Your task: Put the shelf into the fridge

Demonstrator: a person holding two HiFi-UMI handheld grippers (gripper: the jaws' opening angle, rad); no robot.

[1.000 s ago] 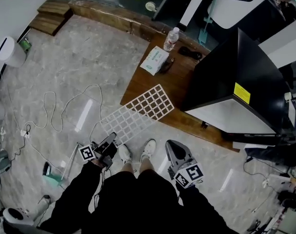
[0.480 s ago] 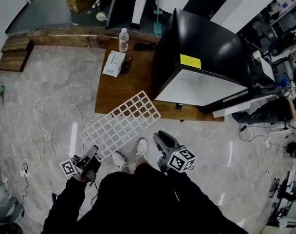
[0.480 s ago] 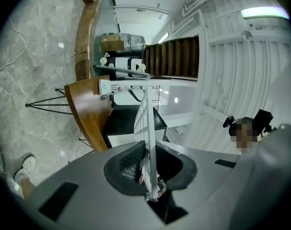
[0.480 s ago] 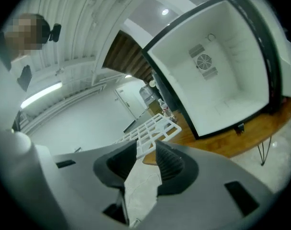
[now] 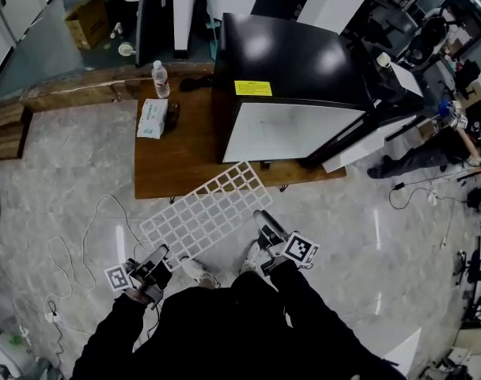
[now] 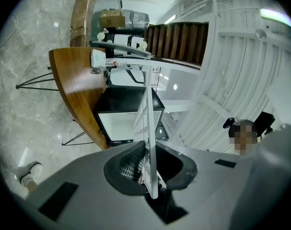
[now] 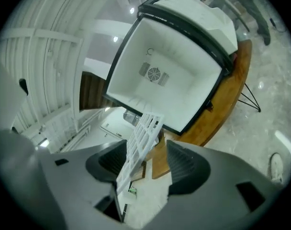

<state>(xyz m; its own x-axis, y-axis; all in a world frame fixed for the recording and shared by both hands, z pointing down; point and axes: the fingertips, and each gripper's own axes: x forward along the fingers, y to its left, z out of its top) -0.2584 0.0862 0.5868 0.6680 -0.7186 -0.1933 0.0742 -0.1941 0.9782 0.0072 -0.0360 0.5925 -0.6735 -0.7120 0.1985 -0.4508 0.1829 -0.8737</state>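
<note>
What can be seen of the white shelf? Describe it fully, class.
The shelf is a flat white rectangular grid of square cells, seemingly plastic or coated wire. It is held off the floor, far end toward the open fridge. The left tool is shut on its near edge; the right tool has just been opening its jaws, the shelf's edge loose between them.

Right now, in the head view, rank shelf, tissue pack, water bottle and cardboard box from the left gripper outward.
1. Shelf, in the left gripper.
2. Tissue pack, on the table.
3. Water bottle, behind it.
4. Cardboard box, far floor.
</note>
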